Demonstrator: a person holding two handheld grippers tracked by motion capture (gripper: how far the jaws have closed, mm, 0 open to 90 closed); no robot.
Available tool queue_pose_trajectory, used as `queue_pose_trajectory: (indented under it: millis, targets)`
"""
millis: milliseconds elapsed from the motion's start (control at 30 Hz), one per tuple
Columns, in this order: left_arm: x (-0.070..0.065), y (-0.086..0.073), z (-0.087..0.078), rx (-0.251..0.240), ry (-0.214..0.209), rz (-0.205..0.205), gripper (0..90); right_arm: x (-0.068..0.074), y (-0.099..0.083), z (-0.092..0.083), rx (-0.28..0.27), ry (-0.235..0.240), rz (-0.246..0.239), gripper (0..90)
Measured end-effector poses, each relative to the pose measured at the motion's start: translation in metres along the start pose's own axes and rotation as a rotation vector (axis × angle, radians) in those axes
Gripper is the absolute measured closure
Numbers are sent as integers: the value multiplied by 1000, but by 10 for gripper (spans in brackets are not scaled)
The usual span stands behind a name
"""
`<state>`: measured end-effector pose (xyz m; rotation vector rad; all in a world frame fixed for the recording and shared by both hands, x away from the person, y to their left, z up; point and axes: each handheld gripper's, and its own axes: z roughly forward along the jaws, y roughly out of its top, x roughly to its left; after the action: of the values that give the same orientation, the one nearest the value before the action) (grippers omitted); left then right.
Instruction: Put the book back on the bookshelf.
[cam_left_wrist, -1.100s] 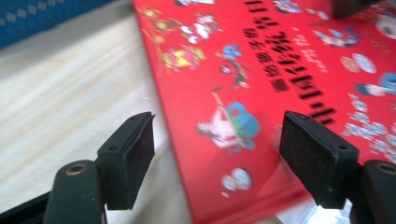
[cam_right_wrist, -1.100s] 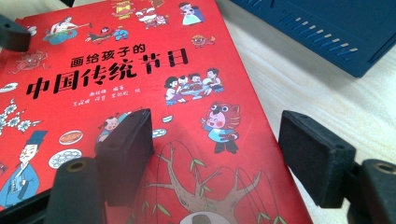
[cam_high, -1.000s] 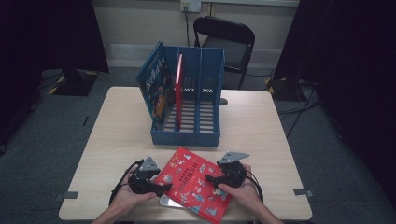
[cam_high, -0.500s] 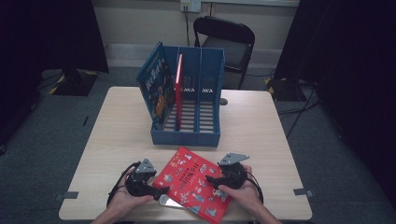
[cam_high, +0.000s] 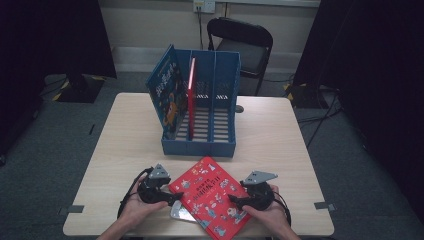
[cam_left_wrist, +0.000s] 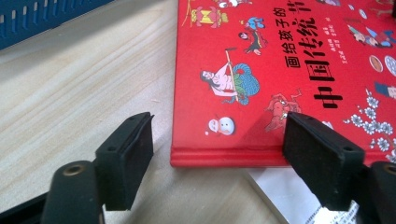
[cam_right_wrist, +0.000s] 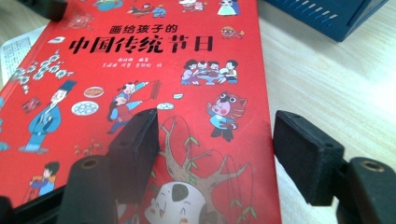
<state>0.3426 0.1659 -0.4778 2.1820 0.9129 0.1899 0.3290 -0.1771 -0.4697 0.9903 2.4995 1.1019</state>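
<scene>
A red picture book (cam_high: 210, 197) lies flat near the table's front edge, partly on a white book (cam_high: 180, 214). My left gripper (cam_high: 175, 196) comes at it from the left. In the left gripper view the jaws (cam_left_wrist: 217, 140) stand open astride the red book's (cam_left_wrist: 280, 56) near corner, having just been closing. My right gripper (cam_high: 235, 200) reaches in from the right. Its jaws (cam_right_wrist: 215, 144) are open and have just been closing, one over the red cover (cam_right_wrist: 140, 70), the other over bare table, with the book's edge between them. No pad presses on the book.
A blue file rack (cam_high: 200, 112) stands mid-table. A blue book (cam_high: 167, 95) leans in its left slot and a red book (cam_high: 191, 95) stands upright beside it. A black chair (cam_high: 240, 45) is behind the table. Bare wood (cam_high: 125, 145) flanks the rack.
The right gripper has shifted slightly to the right and nearer the table's front edge. The left hand and the red book have kept their places.
</scene>
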Motion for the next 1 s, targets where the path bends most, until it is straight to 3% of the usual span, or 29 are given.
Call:
queue_pose_trajectory:
  millis: [67, 167, 267, 400, 733, 900, 967, 1000]
  targets:
    - [-1, 1, -1, 0, -14, 11, 328, -2, -1, -2, -1, 8, 4, 358]
    - [0, 1, 0, -8, -9, 16, 338, -10, 3, 1, -15, 37, 28, 402]
    - [-1, 1, 0, -9, -2, 19, 346, -14, 11, 10, -17, 56, 39, 396]
    - [-1, 2, 1, -10, -5, 11, 345, -11, 17, 20, -9, 44, 33, 366]
    - [3, 9, 5, -2, 19, -7, 339, -7, 9, 10, 0, 36, 33, 379]
    - [6, 13, 7, 4, 27, -16, 349, -2, 4, 2, 0, 23, 21, 442]
    - [7, 16, 9, 0, 20, -9, 383, -1, 3, 1, -2, 20, 21, 452]
    - [6, 21, 12, -10, 46, 1, 467, 0, 1, -2, -1, 18, 18, 473]
